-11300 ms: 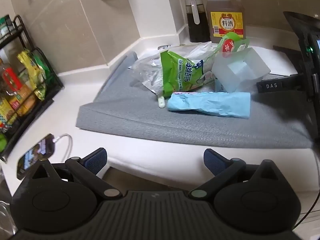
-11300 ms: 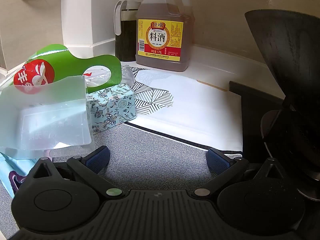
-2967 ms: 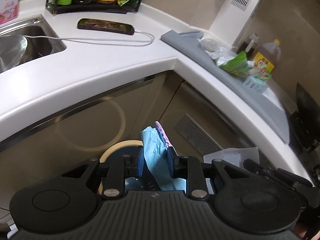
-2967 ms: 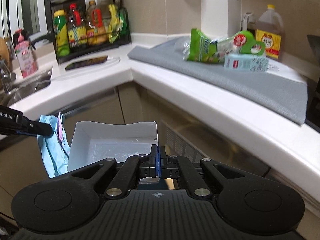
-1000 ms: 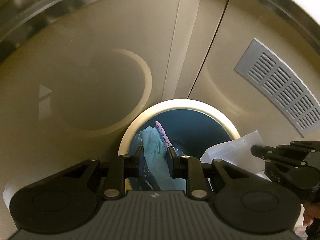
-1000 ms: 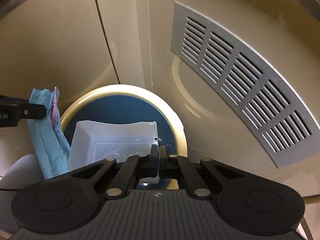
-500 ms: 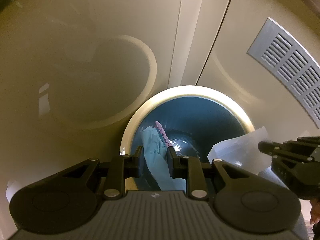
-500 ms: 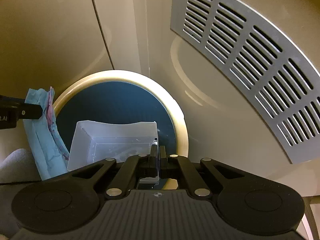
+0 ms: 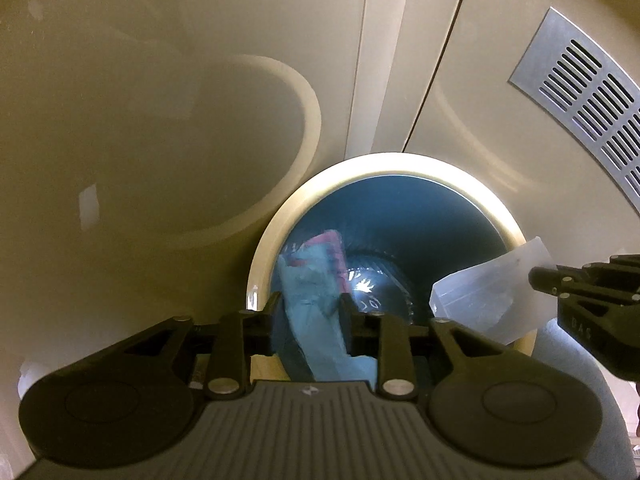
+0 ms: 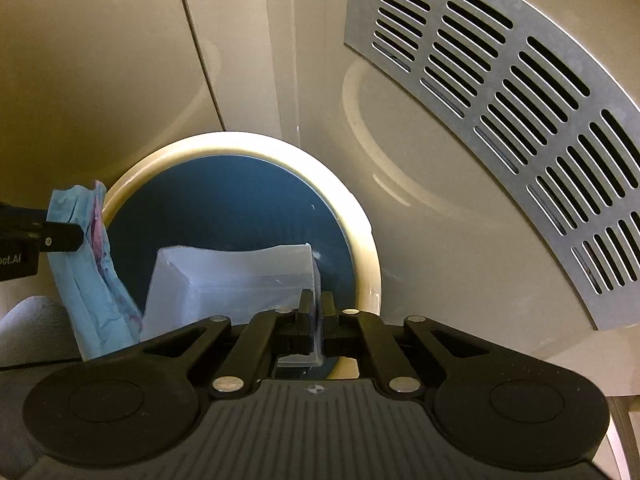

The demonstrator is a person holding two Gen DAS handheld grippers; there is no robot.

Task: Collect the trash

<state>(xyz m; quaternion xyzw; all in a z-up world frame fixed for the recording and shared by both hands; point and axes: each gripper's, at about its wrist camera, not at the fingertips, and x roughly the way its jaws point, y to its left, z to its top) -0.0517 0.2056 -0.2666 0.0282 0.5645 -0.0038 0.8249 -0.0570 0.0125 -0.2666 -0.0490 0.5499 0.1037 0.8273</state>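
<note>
The bin [image 9: 276, 224] has a cream rim and dark blue liner; the wrapper [image 9: 316, 312] is light blue with pink; the box [image 10: 232, 280] is translucent white; the vent [image 10: 500, 100] is grey, slotted.

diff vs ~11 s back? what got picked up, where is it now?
Both items left the counter mat. The blue packet is over the bin, between the left gripper fingers, which have just been opening. The right gripper has been loosening too but still pinches the clear plastic tray above the bin.
</note>
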